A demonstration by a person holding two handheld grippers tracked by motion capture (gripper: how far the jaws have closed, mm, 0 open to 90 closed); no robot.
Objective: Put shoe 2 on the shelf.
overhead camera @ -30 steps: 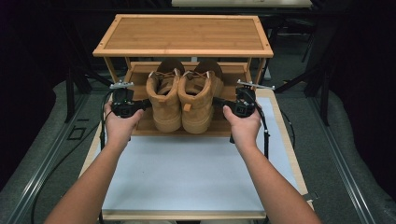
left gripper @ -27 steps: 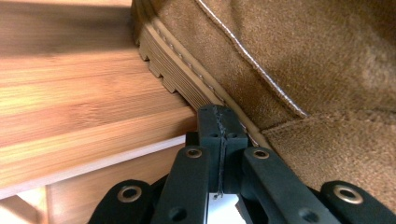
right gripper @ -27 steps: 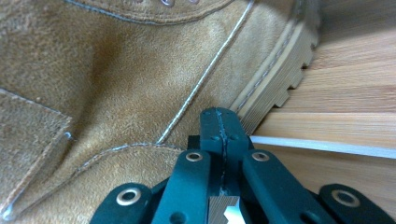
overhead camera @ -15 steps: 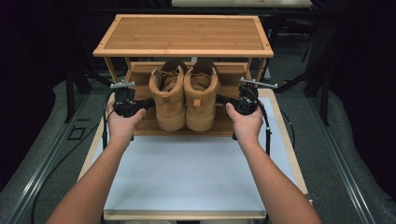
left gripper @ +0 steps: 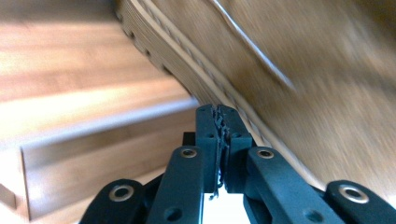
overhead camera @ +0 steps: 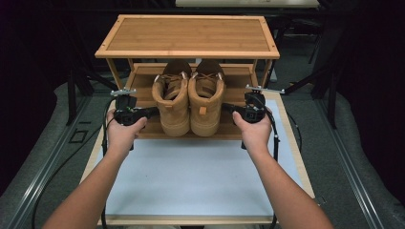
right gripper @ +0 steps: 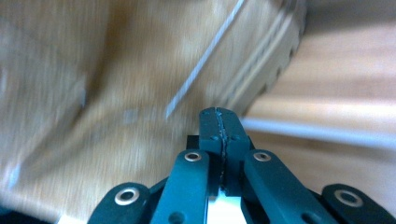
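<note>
The step in hand looks like pushing a pair of tan boots back onto the lower shelf [overhead camera: 143, 81] of a wooden shoe rack [overhead camera: 186, 36], using both grippers as pushers rather than as clamps. The left gripper [overhead camera: 152, 112] has its jaws pressed together with nothing between them, the tip against the outer side of the left boot [overhead camera: 172, 102] near its ridged sole (the left gripper view shows the stitched welt just past the tip). The right gripper [overhead camera: 228, 109] is the same, jaws pressed together and empty, set against the outer side of the right boot [overhead camera: 206, 100]. The 2 boots stand side by side, touching, toes toward the person and heels under the top board, their toes close to the shelf's front edge. The next move, I judge, calls for an even push from both sides so the pair slides straight back without twisting or tipping. The rack's 2 front legs flank the grippers closely, and the top board overhangs the boot collars, leaving little headroom. The rack sits at the far end of the pale surface [overhead camera: 191, 176].
</note>
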